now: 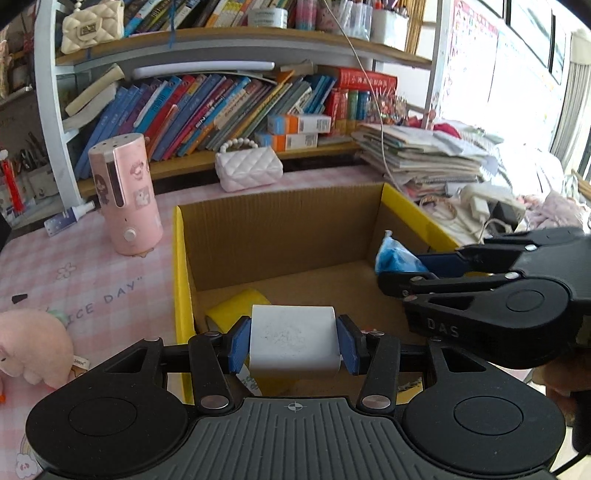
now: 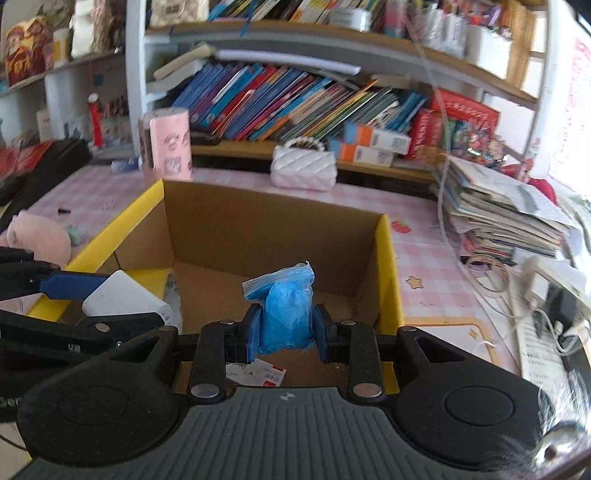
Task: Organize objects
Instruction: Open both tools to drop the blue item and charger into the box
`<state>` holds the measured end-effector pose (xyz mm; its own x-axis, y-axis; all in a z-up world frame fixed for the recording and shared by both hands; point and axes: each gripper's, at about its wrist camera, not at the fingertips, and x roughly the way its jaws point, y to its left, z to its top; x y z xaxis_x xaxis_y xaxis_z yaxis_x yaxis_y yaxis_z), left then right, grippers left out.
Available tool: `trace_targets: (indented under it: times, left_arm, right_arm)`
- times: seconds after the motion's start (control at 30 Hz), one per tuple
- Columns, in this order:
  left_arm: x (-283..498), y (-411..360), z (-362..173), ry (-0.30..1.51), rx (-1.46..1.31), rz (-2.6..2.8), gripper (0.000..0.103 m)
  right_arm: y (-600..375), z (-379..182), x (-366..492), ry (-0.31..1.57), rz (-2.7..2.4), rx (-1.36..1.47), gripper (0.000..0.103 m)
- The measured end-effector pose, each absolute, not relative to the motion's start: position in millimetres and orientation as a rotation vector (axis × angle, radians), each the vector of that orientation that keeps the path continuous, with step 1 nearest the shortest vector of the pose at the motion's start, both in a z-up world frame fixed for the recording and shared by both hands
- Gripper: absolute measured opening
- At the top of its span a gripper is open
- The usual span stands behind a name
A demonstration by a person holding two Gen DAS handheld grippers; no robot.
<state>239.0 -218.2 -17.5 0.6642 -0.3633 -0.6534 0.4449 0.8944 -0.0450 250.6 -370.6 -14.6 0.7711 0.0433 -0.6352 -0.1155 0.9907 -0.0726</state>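
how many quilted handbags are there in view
2. A white quilted handbag with a bead handle sits on the pink desk in front of the lower bookshelf. A cream quilted handbag sits on the upper shelf at left. Clutter may hide others.

Slanted books fill shelf; white quilted purse on pink checked tablecloth; paper stack right.

White block between left gripper jaws above cardboard box
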Motion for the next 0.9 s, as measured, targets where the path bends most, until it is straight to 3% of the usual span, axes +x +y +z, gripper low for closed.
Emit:
trace_targets:
  times: [0.9]
  left_arm:
    - [233,-232,-27,0.662,0.273,-0.466,0.048]
  right_arm:
    - [-367,-50,283,0.879,0.234,-0.192,0.027]
